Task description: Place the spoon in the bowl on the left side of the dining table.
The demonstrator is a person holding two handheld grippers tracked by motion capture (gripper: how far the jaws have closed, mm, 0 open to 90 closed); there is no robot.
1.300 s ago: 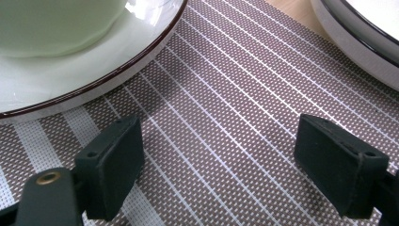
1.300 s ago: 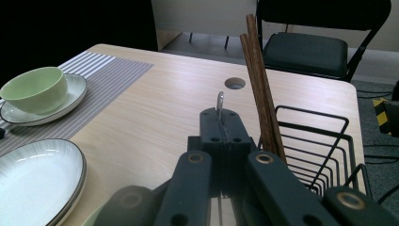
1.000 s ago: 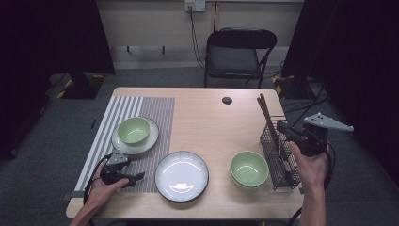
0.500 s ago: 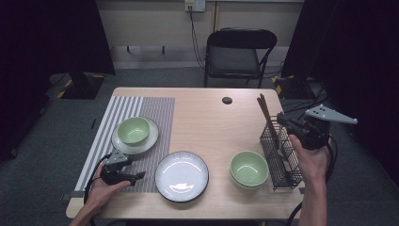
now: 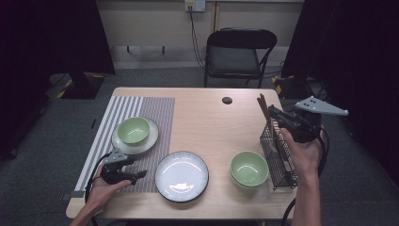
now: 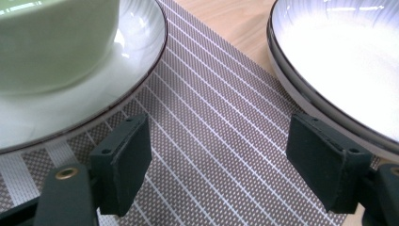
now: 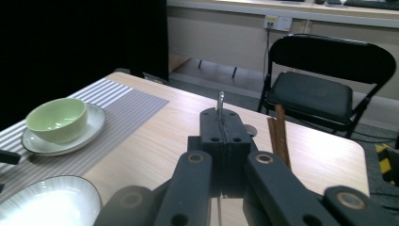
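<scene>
left tool (image 5: 134,169) low, jaws apart (just been closing a little); right tool (image 5: 274,115) raised, clamped

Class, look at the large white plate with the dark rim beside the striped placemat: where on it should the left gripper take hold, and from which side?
Probably the raised near-left rim of the large white plate, approached level from the placemat side. The open left gripper already faces that edge, and the thin upturned lip would likely fit between its pads.

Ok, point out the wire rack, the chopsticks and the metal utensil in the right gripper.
wire rack (image 5: 278,155), high view, its side mesh.
chopsticks (image 7: 280,134), right gripper view, mid-shaft.
metal utensil (image 7: 220,101), right gripper view, tip above the jaws.
</scene>
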